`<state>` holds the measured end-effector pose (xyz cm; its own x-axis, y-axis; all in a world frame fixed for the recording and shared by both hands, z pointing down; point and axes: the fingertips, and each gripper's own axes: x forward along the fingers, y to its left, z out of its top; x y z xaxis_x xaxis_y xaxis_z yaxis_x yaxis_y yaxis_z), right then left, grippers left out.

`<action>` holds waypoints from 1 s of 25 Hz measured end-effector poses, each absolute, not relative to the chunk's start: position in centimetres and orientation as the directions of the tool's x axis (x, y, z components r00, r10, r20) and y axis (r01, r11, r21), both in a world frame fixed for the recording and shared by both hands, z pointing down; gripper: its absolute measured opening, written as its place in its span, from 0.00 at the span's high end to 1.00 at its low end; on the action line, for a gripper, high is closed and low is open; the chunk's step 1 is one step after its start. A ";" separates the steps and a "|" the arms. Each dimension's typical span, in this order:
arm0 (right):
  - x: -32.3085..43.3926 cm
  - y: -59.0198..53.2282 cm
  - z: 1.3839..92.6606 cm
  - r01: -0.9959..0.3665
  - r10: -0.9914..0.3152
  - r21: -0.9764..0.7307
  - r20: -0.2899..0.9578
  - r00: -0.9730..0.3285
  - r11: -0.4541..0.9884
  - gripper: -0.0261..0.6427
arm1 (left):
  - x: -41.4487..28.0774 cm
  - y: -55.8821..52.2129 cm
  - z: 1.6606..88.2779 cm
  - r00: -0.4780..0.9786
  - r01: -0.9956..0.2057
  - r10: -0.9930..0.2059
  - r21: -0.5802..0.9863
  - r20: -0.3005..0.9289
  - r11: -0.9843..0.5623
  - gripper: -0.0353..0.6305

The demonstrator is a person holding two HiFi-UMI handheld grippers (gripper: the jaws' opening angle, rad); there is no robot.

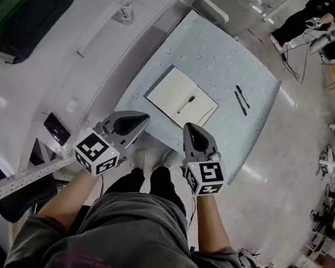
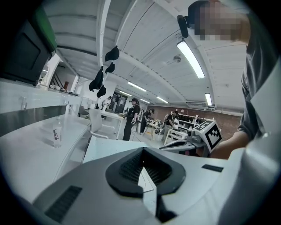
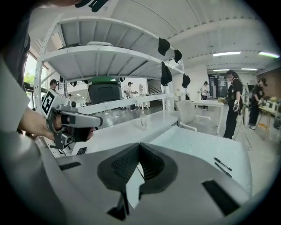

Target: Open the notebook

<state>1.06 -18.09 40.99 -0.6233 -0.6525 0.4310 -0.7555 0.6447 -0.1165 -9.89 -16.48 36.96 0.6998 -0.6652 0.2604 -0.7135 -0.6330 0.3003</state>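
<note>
The notebook lies open on the pale blue table, white pages up, with a black pen resting across it. Both grippers hang in the air at the table's near edge, short of the notebook and apart from it. My left gripper is shut with nothing between its jaws, as the left gripper view also shows. My right gripper is shut and empty too, level with the left one. From the gripper views the notebook is mostly hidden behind the jaws.
Two black pens lie on the table right of the notebook. A white counter on the left carries a small bottle and a dark phone. A white chair stands beyond the table. People stand at the far right.
</note>
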 end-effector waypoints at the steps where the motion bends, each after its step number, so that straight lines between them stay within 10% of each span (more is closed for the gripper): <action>1: 1.2 -17.8 40.6 -0.757 -0.655 -0.114 0.429 -0.621 0.643 0.95 | -9.8 -16.2 36.7 0.703 -0.711 -0.664 0.298 0.256 -0.637 0.94; 25: 4.5 -13.0 33.8 -0.816 -0.757 -0.104 0.321 -0.569 0.569 0.95 | -8.0 -13.3 31.2 0.757 -0.653 -0.630 0.246 0.173 -0.716 0.94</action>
